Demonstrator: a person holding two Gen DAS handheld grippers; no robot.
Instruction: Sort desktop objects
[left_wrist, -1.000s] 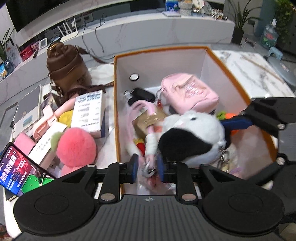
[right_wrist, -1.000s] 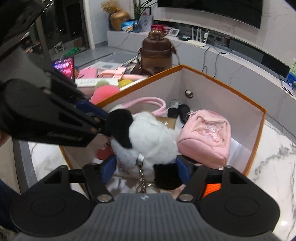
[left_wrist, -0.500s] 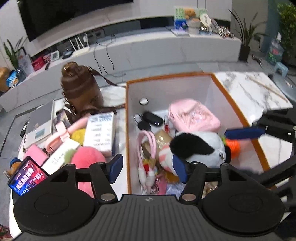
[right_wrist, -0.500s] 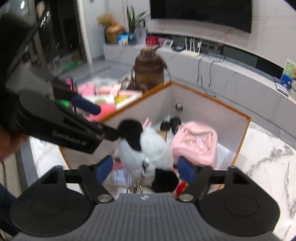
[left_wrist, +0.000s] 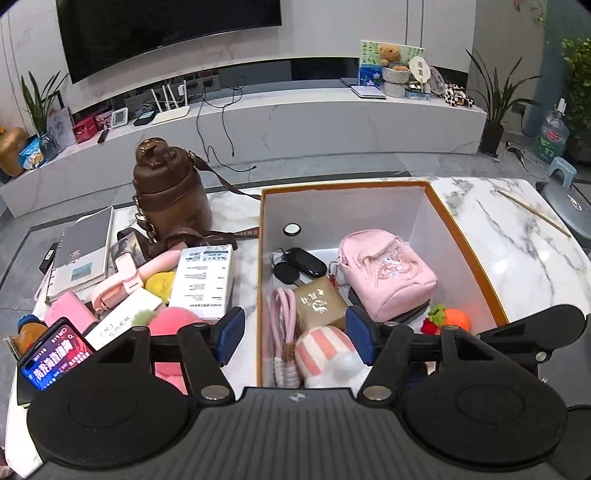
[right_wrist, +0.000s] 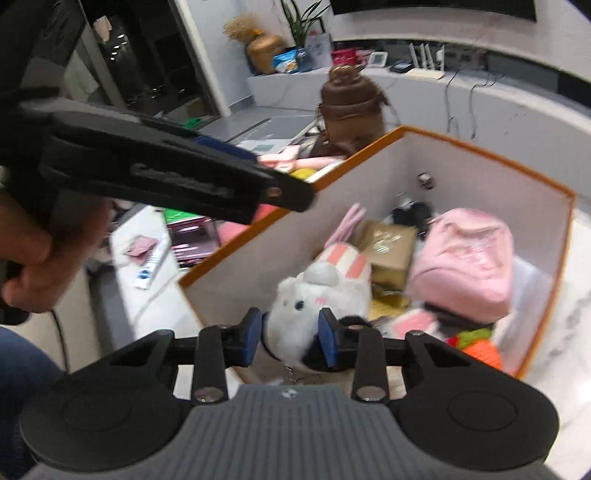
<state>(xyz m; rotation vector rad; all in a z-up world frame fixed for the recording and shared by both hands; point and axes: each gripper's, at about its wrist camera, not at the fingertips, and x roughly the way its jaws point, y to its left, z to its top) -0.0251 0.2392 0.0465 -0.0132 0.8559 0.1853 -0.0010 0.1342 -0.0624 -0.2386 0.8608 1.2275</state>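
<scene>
A white and black plush toy (right_wrist: 295, 314) with pink-striped ears hangs over the near corner of the orange-rimmed box (right_wrist: 480, 158). My right gripper (right_wrist: 290, 334) is shut on the plush's head, with both blue pads pressed into the fur. In the left wrist view the striped ear (left_wrist: 325, 350) shows low in the box (left_wrist: 461, 236). My left gripper (left_wrist: 295, 339) stands open above the box's near left wall and grips nothing. A hand (right_wrist: 33, 266) holds the left gripper's black body (right_wrist: 166, 177) at the upper left of the right wrist view.
Inside the box lie a pink pouch (left_wrist: 388, 273), black car keys (left_wrist: 299, 262), a gold packet (left_wrist: 319, 302), a pink cable (left_wrist: 282, 314) and an orange crochet toy (left_wrist: 456, 319). Left of it stand a brown bottle (left_wrist: 170, 192), white carton (left_wrist: 203, 280), pink pompom (left_wrist: 173, 321), phone (left_wrist: 55, 354) and notebook (left_wrist: 83, 251).
My left gripper opened, let go of the plush's end and rose. My right gripper closed on the plush, which now hangs from it near the box's front corner.
</scene>
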